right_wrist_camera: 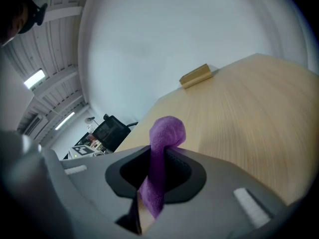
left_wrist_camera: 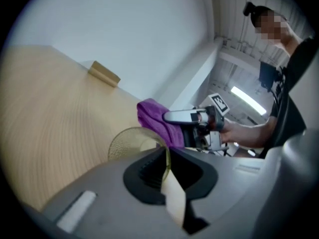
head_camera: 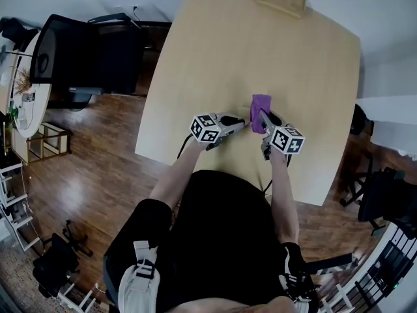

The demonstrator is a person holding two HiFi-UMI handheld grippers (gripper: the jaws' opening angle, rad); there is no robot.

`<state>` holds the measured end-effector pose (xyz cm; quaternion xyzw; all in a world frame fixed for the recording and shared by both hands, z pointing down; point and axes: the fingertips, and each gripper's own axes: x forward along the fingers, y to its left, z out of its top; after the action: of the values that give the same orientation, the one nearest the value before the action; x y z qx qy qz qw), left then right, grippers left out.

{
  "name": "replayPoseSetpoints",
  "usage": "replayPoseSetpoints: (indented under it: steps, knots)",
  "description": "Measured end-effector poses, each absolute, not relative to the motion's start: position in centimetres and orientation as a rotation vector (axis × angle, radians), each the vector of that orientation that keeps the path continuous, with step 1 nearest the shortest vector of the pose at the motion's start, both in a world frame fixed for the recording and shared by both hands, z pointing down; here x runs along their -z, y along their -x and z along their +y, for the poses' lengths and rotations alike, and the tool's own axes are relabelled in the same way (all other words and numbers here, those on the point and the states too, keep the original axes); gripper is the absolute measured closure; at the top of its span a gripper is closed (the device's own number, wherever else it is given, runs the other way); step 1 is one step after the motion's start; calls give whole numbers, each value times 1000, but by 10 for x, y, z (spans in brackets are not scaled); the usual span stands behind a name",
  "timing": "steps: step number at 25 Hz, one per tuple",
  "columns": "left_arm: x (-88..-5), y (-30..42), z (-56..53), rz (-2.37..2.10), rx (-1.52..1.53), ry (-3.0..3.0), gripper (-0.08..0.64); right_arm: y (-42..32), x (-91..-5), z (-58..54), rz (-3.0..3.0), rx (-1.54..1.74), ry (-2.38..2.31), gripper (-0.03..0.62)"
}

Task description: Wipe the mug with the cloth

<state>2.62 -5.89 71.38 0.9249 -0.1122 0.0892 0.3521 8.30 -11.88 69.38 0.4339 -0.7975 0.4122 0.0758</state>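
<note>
Here, left fingers (left_wrist_camera: 144, 177) clamp the mug (left_wrist_camera: 127, 141) by its rim; right fingers (right_wrist_camera: 185, 172) pinch the cloth (right_wrist_camera: 167, 131).

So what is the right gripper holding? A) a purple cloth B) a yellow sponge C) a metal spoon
A: in the right gripper view, the right gripper is pinched shut on the purple cloth, which pokes up from between its jaws.

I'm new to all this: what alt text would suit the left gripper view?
The left gripper pinches the rim of a clear yellowish mug, with a wooden table beyond. Close behind the mug, the right gripper holds a purple cloth.
</note>
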Motion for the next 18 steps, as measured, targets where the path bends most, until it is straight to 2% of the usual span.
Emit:
replayPoseSetpoints:
  steps: [3,5,8,10,14,18]
  knots:
    - [-702,-26,-55,-295,-278,-2501,520,-87,-643,-121,-2437,-1247,-1341,529]
    - [-691,-27,-51,-284,-290,-2570,520,-60,-611,-118,-2492,-1193,-1237,529]
    - [-664,-34,-46,-277,-254,-2674,520,-16,-603,-104,-2465,-1023,-1056,529]
    - [-644,-39,-42,-268,-207,-2722,520,-11,-608,-99,-2429,-941,-1037,529]
    - [-614,-33,-38,-266,-59,-2724,520,-45,-601,-105,-2434,-942,-1172,529]
    - [-605,-26,-29,-266,-49,-2776,520,-118,-626,-108,-2256,-991,-1392,529]
